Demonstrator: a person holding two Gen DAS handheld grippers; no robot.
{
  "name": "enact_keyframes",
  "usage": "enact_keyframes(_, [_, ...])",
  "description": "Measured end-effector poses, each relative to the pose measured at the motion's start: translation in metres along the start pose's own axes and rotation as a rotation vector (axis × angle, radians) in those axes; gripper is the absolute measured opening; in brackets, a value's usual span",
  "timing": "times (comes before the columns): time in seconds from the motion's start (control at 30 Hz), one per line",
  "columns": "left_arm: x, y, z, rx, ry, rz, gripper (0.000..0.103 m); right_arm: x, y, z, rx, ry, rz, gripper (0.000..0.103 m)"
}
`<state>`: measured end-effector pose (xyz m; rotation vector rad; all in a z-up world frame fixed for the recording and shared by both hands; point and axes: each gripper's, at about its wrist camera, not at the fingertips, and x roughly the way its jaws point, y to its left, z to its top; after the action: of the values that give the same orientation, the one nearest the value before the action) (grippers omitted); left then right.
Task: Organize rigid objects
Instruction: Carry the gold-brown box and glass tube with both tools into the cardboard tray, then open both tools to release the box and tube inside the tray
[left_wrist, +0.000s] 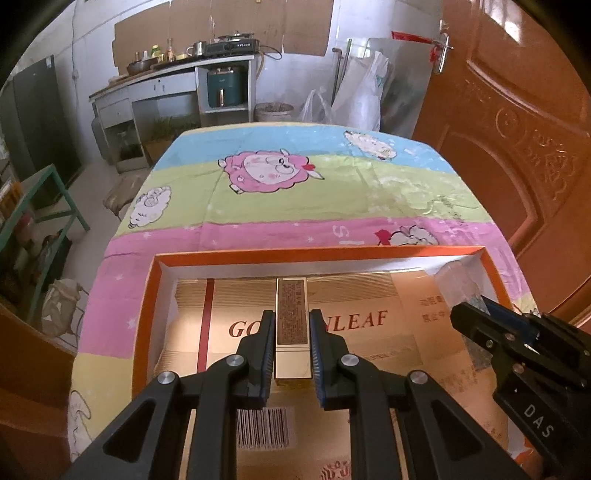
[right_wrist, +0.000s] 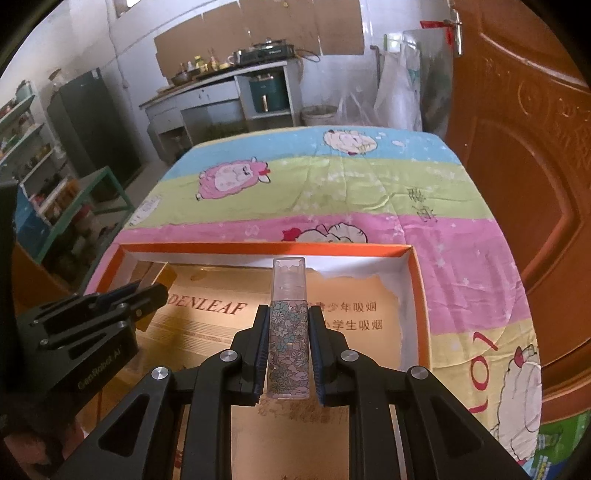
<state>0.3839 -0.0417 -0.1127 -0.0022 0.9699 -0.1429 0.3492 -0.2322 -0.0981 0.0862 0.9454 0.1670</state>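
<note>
While both grippers hang over the tray (left_wrist: 369, 254), we clamp a stiff gold box (left_wrist: 291, 325) left (left_wrist: 291, 354), a slippery clear tube (right_wrist: 289, 332) right (right_wrist: 288, 354), mid-body.

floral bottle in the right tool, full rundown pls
The floral spray bottle is a slim, square-sided clear tube, plastic by the look, with a pink and teal flower print on the body and a clear cap showing the sprayer inside. It lies along the right tool, cap pointing away, clamped on both sides by the ribbed pads. It hangs above the orange-rimmed box, touching nothing else.
</note>
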Motion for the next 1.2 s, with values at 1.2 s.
enact_keyframes(1.2, [-0.075, -0.002, -0.046, 0.056, -0.085, -0.036, 0.053, -0.07, 0.008, -0.059, 0.036, -0.049, -0.035, 0.061])
